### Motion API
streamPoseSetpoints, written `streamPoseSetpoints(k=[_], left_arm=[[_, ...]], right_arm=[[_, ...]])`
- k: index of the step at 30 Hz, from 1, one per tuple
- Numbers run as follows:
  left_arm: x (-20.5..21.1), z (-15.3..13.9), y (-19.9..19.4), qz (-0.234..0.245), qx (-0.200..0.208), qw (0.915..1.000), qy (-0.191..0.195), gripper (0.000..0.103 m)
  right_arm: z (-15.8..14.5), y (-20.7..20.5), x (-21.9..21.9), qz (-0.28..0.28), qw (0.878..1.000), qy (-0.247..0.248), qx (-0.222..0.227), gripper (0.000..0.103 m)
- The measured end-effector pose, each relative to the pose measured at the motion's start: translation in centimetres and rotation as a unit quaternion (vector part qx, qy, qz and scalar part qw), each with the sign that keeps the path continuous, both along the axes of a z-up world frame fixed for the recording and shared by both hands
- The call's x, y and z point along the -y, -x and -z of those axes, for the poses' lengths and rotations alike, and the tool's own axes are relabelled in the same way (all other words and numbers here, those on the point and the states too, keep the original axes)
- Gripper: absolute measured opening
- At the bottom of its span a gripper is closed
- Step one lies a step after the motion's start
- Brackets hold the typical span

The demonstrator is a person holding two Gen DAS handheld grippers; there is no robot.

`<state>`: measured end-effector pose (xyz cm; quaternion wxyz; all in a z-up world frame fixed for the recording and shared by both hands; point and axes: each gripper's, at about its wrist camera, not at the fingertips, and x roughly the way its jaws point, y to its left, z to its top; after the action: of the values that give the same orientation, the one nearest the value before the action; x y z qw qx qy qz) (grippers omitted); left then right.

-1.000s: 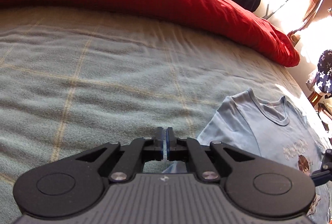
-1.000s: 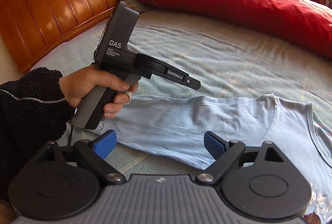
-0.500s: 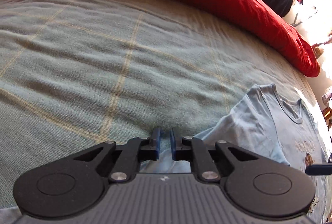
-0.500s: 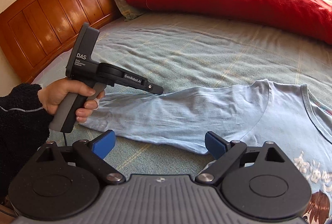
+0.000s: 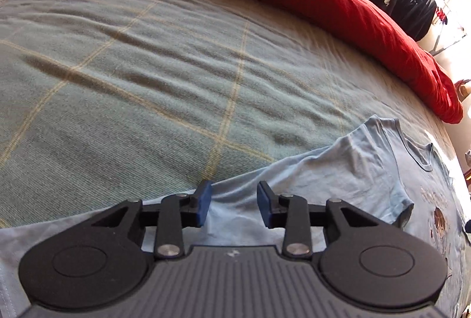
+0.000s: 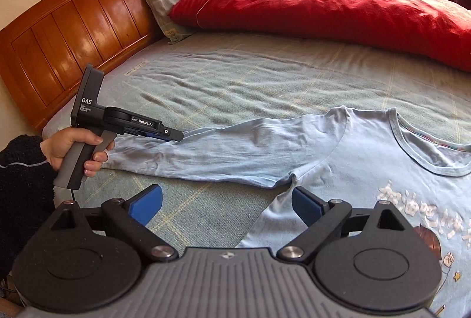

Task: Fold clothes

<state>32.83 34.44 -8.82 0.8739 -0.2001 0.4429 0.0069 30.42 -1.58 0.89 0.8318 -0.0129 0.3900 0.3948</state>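
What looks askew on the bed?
Only small things: the shirt's sleeve is stretched out but rumpled, and the blanket beside it is creased. Nothing looks spilled or damaged.

Bed (image 6: 265, 82): blue T-shirt (image 6: 368, 159), red duvet (image 6: 338, 11)

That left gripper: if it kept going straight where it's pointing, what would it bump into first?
Probably the light blue shirt's sleeve, lying between the open fingers of the left gripper. Beyond its edge comes the checked bedspread; depth is hard to judge.
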Motion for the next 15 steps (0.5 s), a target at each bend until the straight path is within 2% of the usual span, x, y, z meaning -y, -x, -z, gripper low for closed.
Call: streamPoseSetpoints(k=[1,3,5,7,9,11,15], left_arm=[[-1.0,-0.1,0.3,-0.03,0.0,0.9995,0.006,0.032],[-2.2,-0.7,0.8,-0.07,-0.006,0.9975,-0.01,0.031],[-2.6,-1.6,1.7,-0.09,-0.006,0.9957,-0.024,0.03],[-2.2,-2.5,2.9,-0.073,0.008,0.9972,-0.012,0.032],[-0.9,-3.4,4.1,-0.048,0.02,0.9985,-0.013,0.041],[0.5,-3.7,4.7,-0.026,0.01,0.9994,-0.02,0.043],[1.3,-1.9,4.6,-0.03,-0.036,0.998,-0.042,0.046]], right_arm=[[-0.3,0.4,0.4,0.005,1.0,-0.002,0.001,0.097],[-0.7,1.0,1.3,0.013,1.0,-0.008,0.003,0.097],[-1.1,1.6,2.1,0.019,1.0,-0.012,0.004,0.099],[-1.3,2.2,2.5,0.022,1.0,-0.015,0.007,0.099],[-1.3,2.7,2.6,0.023,1.0,-0.017,0.006,0.099],[-1.2,3.2,2.6,0.025,1.0,-0.019,0.002,0.099],[-1.1,4.0,2.4,0.03,0.999,-0.021,-0.006,0.099]])
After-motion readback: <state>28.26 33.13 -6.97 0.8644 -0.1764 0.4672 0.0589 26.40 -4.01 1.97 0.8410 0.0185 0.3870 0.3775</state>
